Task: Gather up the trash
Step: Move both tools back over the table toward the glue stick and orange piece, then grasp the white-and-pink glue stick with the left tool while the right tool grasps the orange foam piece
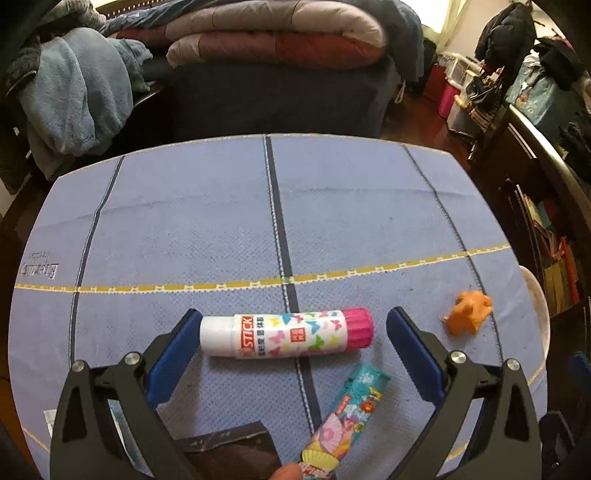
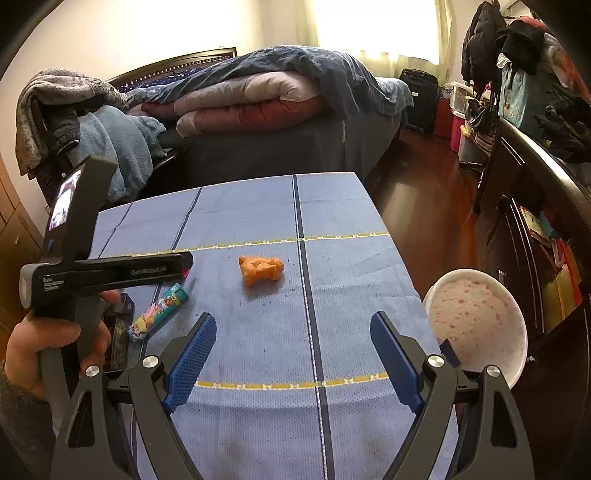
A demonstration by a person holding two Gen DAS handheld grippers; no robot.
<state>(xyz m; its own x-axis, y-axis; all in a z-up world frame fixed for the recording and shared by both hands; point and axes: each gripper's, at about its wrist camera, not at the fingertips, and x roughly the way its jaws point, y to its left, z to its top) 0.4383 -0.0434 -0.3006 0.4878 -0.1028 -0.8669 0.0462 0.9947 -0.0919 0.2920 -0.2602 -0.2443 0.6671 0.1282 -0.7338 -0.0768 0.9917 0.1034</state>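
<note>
The table [image 2: 258, 424] carries the scattered litter; the bowl [image 2: 476, 317], just right of the right tongs [image 2: 295, 354], likely waits for it. Left tongs [image 1: 291, 332], apart, bracket the glue stick [image 1: 286, 334] (untouched). Right tongs apart too, the orange scrap [image 2: 261, 269] ahead.

Daylight floods in through the curtained window [image 2: 376, 29] at the top of my right wrist view and blows out to white there, while the blue tablecloth [image 2: 258, 332] below it is evenly and softly lit with only faint shadows. Both fisheye views bend straight lines hard toward the edges and fall off to dark vignetted corners. In my left wrist view the orange scrap [image 1: 468, 312] at the right looks smeared, and the bottom edge is soft.
</note>
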